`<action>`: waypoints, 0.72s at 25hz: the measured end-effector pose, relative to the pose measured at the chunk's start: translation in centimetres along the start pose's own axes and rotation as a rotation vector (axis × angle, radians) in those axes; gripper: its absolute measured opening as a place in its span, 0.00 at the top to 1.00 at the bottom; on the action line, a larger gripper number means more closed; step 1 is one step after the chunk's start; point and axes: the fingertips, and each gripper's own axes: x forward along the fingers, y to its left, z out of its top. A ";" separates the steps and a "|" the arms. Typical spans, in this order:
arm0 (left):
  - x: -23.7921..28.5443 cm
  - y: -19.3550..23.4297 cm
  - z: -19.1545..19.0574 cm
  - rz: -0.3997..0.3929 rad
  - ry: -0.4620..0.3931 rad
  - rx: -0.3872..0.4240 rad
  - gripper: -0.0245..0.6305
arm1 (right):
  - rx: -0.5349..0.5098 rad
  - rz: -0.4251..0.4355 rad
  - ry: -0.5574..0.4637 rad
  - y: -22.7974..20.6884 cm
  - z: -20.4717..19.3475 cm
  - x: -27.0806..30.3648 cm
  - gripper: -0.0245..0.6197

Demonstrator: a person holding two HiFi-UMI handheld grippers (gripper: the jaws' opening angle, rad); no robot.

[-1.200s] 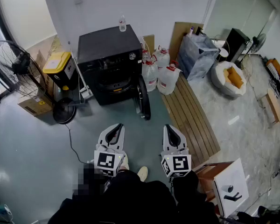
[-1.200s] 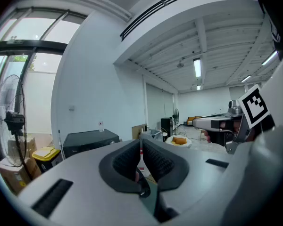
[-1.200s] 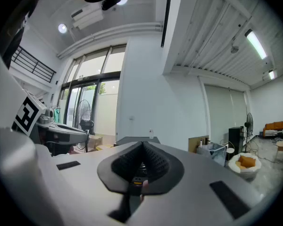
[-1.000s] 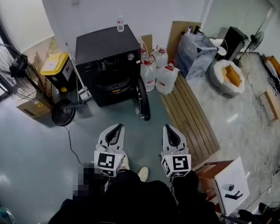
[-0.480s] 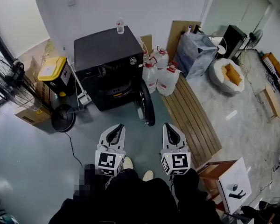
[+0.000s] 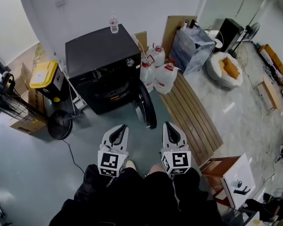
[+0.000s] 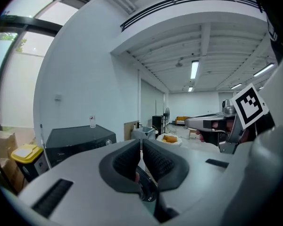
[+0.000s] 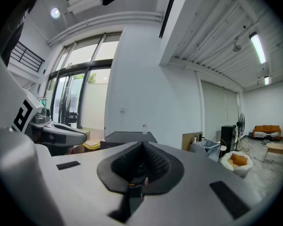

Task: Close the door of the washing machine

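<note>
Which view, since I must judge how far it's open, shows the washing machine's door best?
The head view: the door shows whole, swung out from the washing machine. The left gripper view shows only a sliver past the left tool; the right gripper view shows just the machine's top.

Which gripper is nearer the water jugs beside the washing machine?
Right. The right gripper is straight below the water jugs in the head view; the left gripper is farther, below the washing machine.

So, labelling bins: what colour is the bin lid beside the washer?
Yellow bin lid, best in head view.
</note>
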 end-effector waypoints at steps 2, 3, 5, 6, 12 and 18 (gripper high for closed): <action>1.5 0.2 -0.4 -0.024 0.015 -0.013 0.91 | 0.000 -0.012 0.024 -0.5 -0.8 1.0 0.94; 2.4 0.4 -0.8 -0.033 0.025 -0.018 0.91 | 0.004 -0.017 0.036 -0.9 -1.3 1.7 0.94; 4.6 0.8 -1.7 -0.040 0.046 -0.030 0.91 | 0.019 -0.022 0.058 -1.9 -2.4 3.2 0.94; 5.8 0.8 -2.4 -0.040 0.059 -0.036 0.91 | 0.025 -0.024 0.068 -2.6 -3.2 4.0 0.94; 13.1 0.7 -7.5 -0.026 0.148 -0.078 0.91 | 0.063 -0.001 0.148 -6.8 -9.3 9.5 0.94; 21.2 1.5 -12.6 0.027 0.217 -0.156 0.91 | 0.109 0.036 0.280 -11.7 -17.7 15.2 0.94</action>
